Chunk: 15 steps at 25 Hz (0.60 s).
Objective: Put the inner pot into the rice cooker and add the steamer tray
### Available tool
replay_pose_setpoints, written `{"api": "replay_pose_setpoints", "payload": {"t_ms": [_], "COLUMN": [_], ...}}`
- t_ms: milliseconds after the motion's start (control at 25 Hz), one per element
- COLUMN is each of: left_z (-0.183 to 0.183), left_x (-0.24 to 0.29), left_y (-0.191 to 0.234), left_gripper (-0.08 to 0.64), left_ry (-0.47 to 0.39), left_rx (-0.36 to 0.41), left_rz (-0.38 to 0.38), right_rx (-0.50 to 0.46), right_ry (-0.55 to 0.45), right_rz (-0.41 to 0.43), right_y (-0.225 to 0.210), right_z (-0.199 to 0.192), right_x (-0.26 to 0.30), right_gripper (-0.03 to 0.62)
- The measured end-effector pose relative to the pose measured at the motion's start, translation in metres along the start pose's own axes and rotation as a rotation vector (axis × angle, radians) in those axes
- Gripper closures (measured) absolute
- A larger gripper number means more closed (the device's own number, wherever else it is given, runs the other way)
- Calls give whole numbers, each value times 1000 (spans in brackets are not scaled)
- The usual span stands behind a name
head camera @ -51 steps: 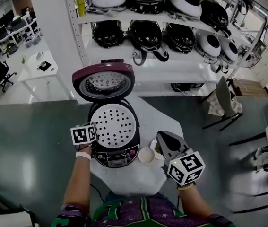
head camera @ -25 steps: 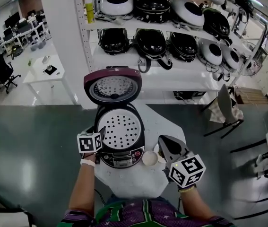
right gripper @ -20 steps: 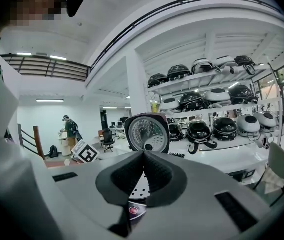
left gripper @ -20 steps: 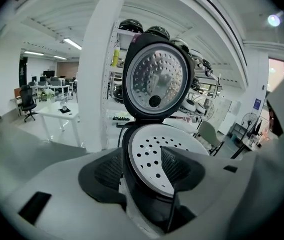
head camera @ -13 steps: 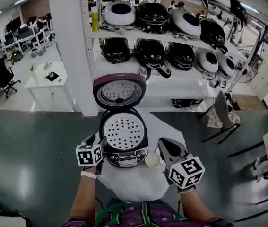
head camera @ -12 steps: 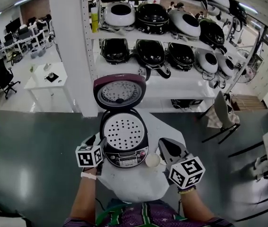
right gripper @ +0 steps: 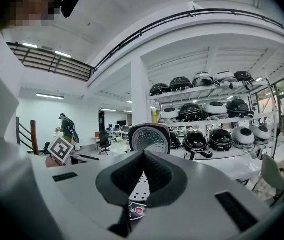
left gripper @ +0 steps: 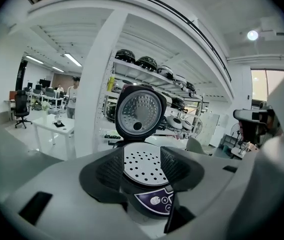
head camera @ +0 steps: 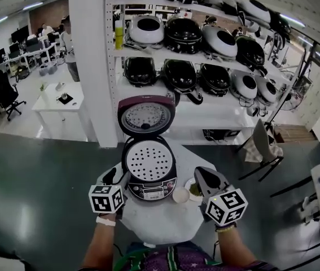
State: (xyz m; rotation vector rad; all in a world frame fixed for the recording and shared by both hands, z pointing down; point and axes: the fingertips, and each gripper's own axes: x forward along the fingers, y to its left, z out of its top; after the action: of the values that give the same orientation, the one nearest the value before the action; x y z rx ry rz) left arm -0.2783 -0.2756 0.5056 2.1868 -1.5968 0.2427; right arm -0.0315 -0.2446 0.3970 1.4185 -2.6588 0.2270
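Cooker [head camera: 148, 186], lid [head camera: 146, 116] raised at 12 o'clock, white perforated tray [head camera: 149, 161] seated inside; my left hand-held gripper [head camera: 117, 178] wide, right hand-held gripper [head camera: 201, 173] closed.

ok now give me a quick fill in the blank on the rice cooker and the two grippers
1. The rice cooker has its lid standing ____.
2. The steamer tray, dotted with round ____, sits in the cooker.
3. The left gripper has its jaws ____, with nothing between them.
4. The right gripper has its jaws ____ and holds nothing.

Missing words: open; holes; apart; shut
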Motion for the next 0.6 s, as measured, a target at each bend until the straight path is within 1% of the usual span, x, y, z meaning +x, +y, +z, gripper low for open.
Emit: {"api": "replay_pose_setpoints", "payload": {"t_ms": [200, 320, 400, 480, 600], "left_z": [1, -5, -5, 0, 3], "left_x": [-31, -49, -64, -79, -104], "left_y": [-29, -55, -77, -102, -139], "left_gripper": [310, 310, 312, 333, 334], "left_ry": [-23, -31, -61, -108, -144], "left_rx": [20, 14, -3, -17, 17], "left_rz": [8, 8, -11, -43, -53], "right_rx": [2, 12, 16, 24, 43], "right_ry": [-11, -16, -27, -40, -45], "right_rz": [29, 44, 49, 46, 33], "right_y": [-8, -16, -22, -30, -42], "right_z": [0, -1, 1, 1, -4], "right_x": [-24, -45, -63, -83, -118], "right_gripper": [586, 586, 586, 586, 586]}}
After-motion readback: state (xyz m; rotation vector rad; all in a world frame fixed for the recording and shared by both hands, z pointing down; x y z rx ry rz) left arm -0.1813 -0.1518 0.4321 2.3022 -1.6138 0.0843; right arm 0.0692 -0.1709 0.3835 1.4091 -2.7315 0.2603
